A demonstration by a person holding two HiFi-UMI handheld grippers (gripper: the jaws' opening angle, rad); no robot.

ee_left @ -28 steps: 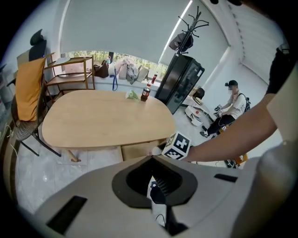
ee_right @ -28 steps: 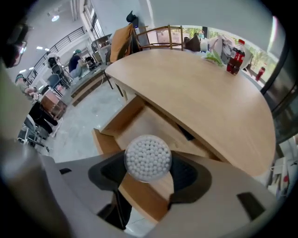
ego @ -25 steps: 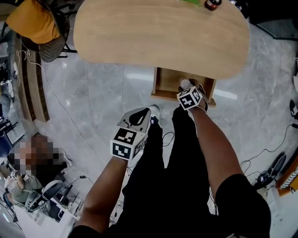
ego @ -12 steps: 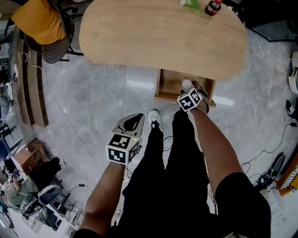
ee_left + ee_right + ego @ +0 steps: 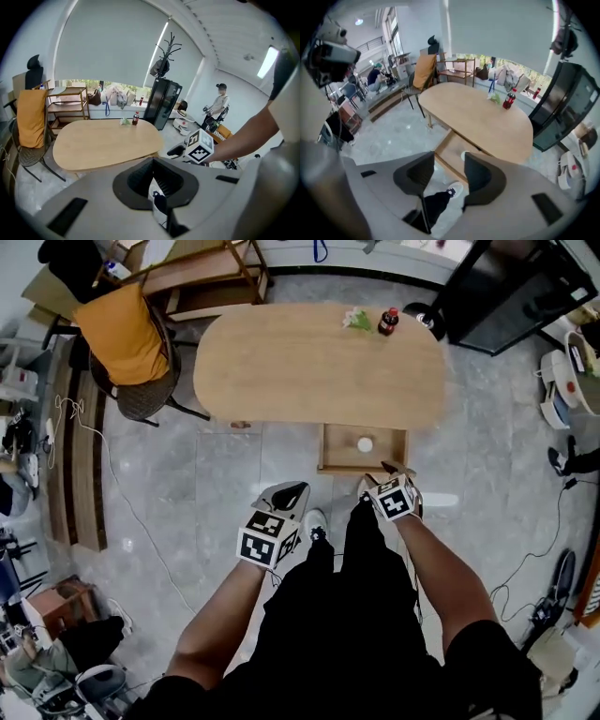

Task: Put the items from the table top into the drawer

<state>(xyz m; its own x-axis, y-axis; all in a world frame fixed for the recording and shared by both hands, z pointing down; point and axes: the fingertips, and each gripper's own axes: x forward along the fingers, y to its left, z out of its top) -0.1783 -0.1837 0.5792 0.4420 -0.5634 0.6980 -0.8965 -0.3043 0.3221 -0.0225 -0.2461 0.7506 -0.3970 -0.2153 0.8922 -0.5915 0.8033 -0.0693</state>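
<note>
1. Bottle (image 5: 387, 322) stands upright at the far edge of the table (image 5: 281, 371), toward its right end, so its long axis runs straight up. A green and white bundle (image 5: 356, 320) lies just beside it, on its left.
2. Both things sit across the whole depth of the table from the grippers, which hang off the near edge, by the open drawer (image 5: 339, 452).
3. Right gripper (image 5: 449, 162) is just off the drawer's near rim, and the bottle lies almost straight ahead of it. I judge this the nearer hand for the reach. Its jaws stand apart and have just been closing a little, with nothing between them.
4. Left gripper (image 5: 153, 169) is further left and further back from the near edge, so the bottle lies ahead of it and to the right. Its jaws are pressed together on nothing.
5. Count:
   - 1 bottle and 1 bundle, so 2 things are left on the table top.
   - 1 white round thing (image 5: 365, 444) is already in the drawer.
   - 1 drawer.
   - 2 grippers, both empty.
</note>
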